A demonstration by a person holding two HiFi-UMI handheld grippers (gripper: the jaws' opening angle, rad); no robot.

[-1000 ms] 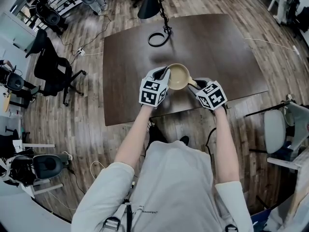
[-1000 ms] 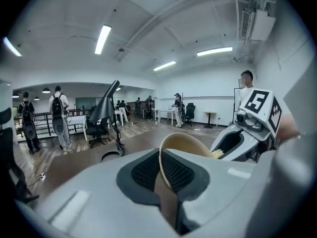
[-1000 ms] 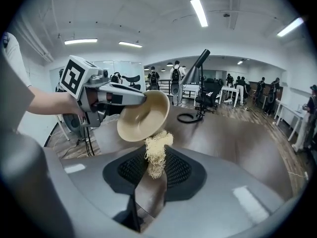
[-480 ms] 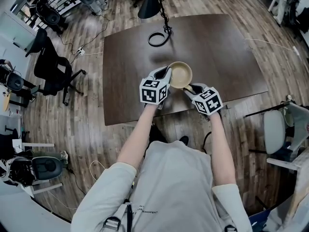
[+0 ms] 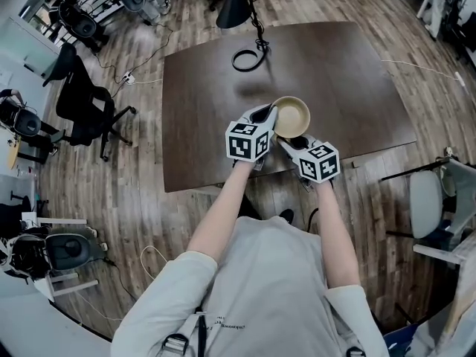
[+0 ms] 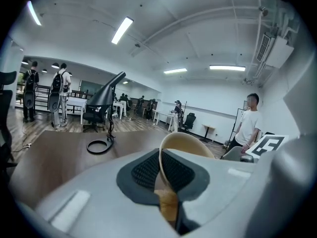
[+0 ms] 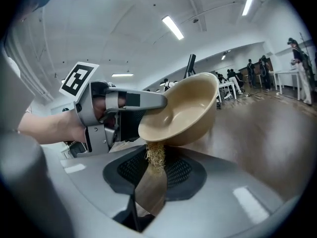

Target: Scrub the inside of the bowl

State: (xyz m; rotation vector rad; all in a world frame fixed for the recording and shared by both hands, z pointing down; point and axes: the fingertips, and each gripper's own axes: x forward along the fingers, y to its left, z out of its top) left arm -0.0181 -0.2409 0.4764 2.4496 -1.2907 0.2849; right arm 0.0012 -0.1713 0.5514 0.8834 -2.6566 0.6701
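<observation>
One bowl (image 5: 291, 116), dark table (image 5: 342, 73), plank floor (image 5: 134, 222)

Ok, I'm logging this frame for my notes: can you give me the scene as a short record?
bowl: tan, tilted, held over the table
left gripper: jaws shut on the bowl's rim
right gripper: jaws shut on a brush
brush: bristles at the bowl's lower rim
scrubbing inside: cannot tell
</observation>
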